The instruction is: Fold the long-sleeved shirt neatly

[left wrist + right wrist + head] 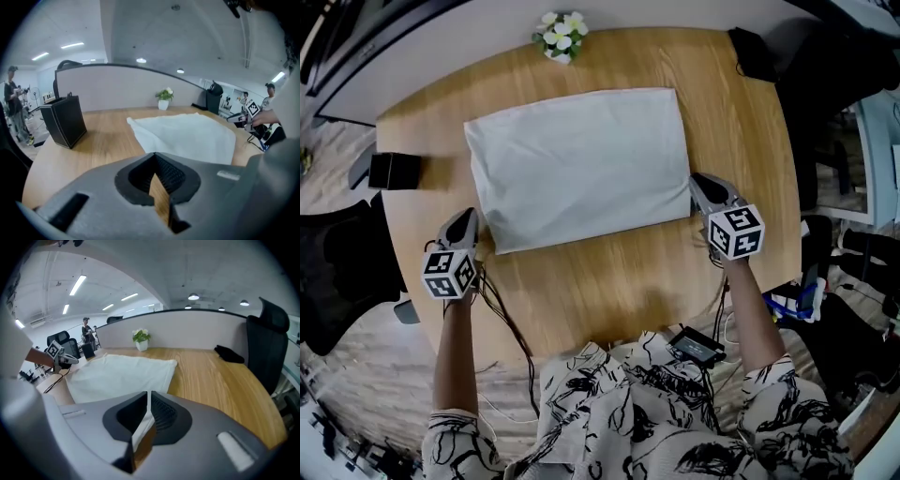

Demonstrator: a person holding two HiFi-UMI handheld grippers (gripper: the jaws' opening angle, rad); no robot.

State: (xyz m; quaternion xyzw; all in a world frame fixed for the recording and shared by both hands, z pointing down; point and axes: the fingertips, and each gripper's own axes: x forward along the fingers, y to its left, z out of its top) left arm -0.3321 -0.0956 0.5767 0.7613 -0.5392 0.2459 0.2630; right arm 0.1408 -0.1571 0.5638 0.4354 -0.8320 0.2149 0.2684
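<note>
The white long-sleeved shirt (581, 164) lies folded into a flat rectangle on the round wooden table (609, 291). My left gripper (469, 217) rests just off its near left corner, apart from the cloth. In the left gripper view its jaws (154, 154) stand shut with only bare wood behind the slit, and the shirt (187, 136) lies ahead to the right. My right gripper (696, 180) sits against the shirt's right edge near the front corner. Its jaws (148, 392) are shut to a thin slit, through which a strip of the white shirt (122, 376) shows.
A small pot of white flowers (561, 36) stands at the table's far edge. A black box (394, 171) sits at the left rim and a dark bundle (755, 52) at the far right. A black device (698, 347) and cables (502, 314) lie near the front edge.
</note>
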